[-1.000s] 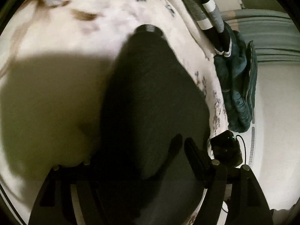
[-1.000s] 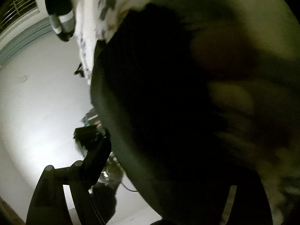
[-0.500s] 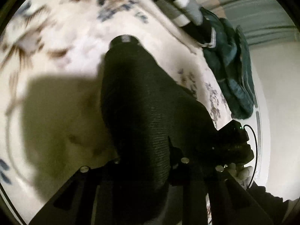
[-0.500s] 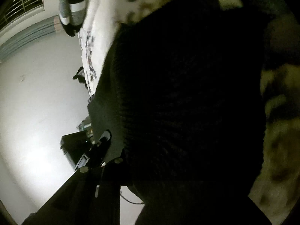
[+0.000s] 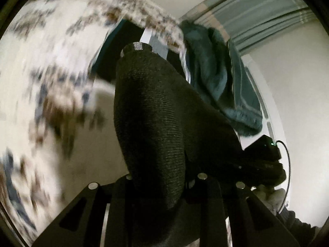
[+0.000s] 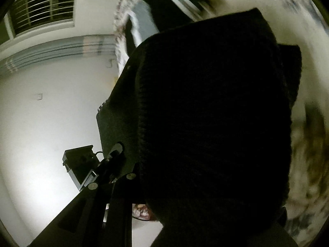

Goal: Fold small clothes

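Observation:
A black knit garment (image 5: 152, 127) hangs from my left gripper (image 5: 164, 183), whose jaws are shut on its near end; it is lifted above the floral bedsheet (image 5: 47, 65). The same black garment (image 6: 205, 123) fills most of the right wrist view. My right gripper (image 6: 133, 175) is shut on its edge; only the left finger (image 6: 98, 201) shows, the other is hidden behind cloth. The right gripper also shows in the left wrist view (image 5: 265, 158), holding the garment's other end.
A teal garment (image 5: 218, 76) and a black-and-white striped one (image 5: 152, 41) lie at the bed's far edge. White floor (image 5: 298, 103) lies beyond the bed. A window with bars (image 6: 43, 8) is at upper left in the right wrist view.
Both grippers closed on the black garment and lifted it off the sheet. The views tilted up and swung toward the bed's far edge; the background is blurred.

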Motion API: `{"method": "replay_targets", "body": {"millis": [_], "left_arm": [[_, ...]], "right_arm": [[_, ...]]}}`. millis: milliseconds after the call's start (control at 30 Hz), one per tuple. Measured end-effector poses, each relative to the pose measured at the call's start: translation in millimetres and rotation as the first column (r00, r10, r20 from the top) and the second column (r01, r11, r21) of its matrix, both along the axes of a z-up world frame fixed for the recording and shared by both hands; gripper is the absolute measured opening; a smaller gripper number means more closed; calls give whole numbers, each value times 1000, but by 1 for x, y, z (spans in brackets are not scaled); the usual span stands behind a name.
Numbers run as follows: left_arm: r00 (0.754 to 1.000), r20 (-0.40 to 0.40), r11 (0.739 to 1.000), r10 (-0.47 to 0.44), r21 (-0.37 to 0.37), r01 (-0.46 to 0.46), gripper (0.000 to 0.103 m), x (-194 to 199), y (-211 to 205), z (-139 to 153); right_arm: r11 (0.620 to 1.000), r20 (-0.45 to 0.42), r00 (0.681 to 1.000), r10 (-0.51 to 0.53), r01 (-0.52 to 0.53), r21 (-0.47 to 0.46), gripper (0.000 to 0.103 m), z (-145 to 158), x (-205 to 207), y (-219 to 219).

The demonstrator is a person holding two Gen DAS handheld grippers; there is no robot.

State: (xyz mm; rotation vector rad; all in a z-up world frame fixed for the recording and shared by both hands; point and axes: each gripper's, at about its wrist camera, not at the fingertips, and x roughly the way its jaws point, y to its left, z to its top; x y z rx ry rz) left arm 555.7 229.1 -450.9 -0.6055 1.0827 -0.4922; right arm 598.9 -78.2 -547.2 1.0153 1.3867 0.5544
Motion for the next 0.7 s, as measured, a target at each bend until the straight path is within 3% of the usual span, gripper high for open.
{"method": "replay_targets", "body": {"millis": [200,433,567,667,700], "left_arm": [[998,51,1000,26,8,-26,20,124,7,13],[1000,-1,998,13,53,-13,20,245,10,-40],[997,-79,991,-22,128,32,23,281,10,-64],[993,-117,984,-29,172,49,32,284,10,-65],[993,-116,979,-31,198,54,33,281,9,-60]], "right_arm": [[999,72,997,5,-1,-50,21,34,139,4],[986,56,998,7,2,-169,21,-3,270,15],[975,27,1000,15,-9,-223,22,-23,297,15],[957,6,1000,15,-12,-290,35,-21,294,4],[939,17,1000,26,-19,-343,45,-15,287,-3]]}}
